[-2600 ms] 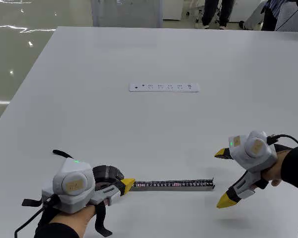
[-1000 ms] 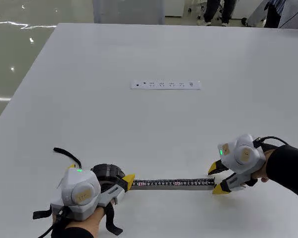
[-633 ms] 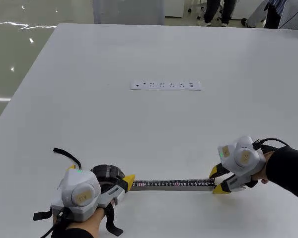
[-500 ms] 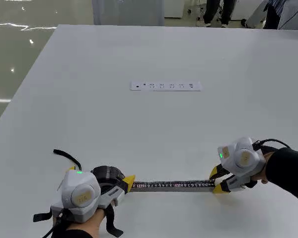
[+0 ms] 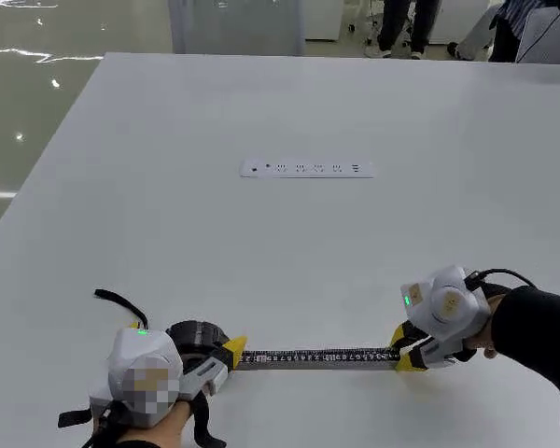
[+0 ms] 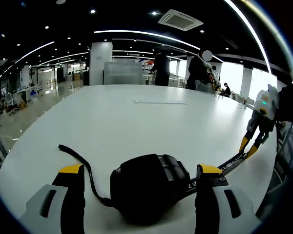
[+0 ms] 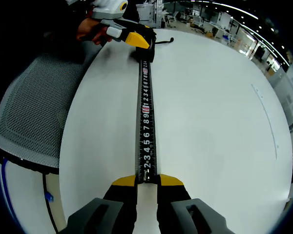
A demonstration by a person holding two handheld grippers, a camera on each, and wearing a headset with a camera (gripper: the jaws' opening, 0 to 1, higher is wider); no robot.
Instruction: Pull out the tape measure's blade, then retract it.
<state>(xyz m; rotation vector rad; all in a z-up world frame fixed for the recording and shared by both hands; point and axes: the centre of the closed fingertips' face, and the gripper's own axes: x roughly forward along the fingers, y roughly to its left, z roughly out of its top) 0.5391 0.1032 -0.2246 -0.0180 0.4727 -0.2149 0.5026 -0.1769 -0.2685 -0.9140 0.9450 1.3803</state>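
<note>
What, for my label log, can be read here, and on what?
"2 3 4 5 6 7 8 9": tape measure blade, in the right gripper view.
Blade's farther numerals: too small to read.
Power strip markings: too small to read.

Left gripper holds tape measure (blade out).

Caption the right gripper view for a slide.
Right claw shut on the end of the extended blade, which runs across the table to the case at the left claw.
</note>
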